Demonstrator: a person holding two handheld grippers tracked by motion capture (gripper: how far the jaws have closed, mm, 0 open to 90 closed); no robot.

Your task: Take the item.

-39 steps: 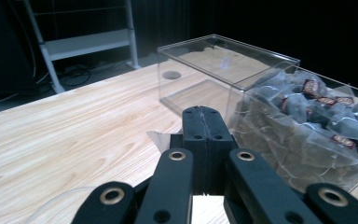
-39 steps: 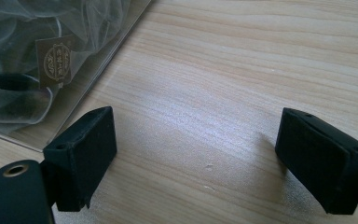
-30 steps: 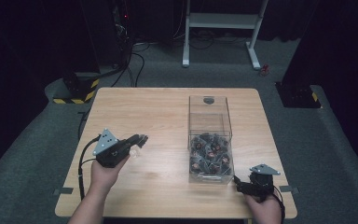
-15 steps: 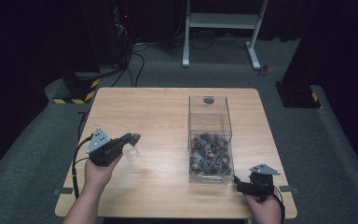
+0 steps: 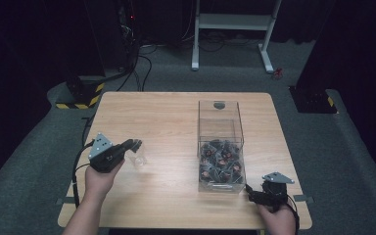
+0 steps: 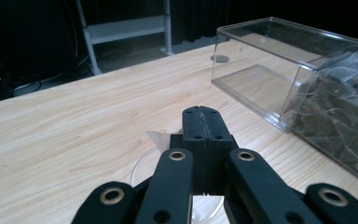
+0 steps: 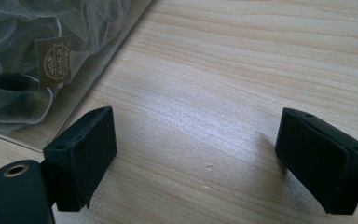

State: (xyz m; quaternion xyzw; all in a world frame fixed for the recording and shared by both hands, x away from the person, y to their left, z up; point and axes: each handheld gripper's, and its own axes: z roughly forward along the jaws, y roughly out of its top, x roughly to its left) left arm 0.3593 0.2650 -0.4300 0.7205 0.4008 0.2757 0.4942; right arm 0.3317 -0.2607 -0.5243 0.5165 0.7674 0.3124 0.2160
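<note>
The clear piece (image 5: 138, 157) hung low over the table (image 5: 166, 112) at its left near part, pinched at one edge. What kind of thing it was could not be told; in the left gripper view a filmy corner (image 6: 157, 138) and a curved clear edge showed beside and under the jaws. The left gripper (image 5: 133, 144) had its jaws pressed together on that edge (image 6: 204, 112), tips pointing right, toward the box.

The box (image 5: 219, 110) stood well apart to the right of the piece, its long axis running away from the person. Its near half was full of mesh pouches (image 5: 220, 164) and its far half was bare. So any move of the piece to the box would have to go rightward across open wood, and the left hand, already holding it, was plainly the one placed for it.

The right gripper (image 5: 249, 192) sat at the table's near right edge, just beside the box's near corner. Its jaws stood wide apart (image 7: 196, 140) with nothing between them but bare wood.
</note>
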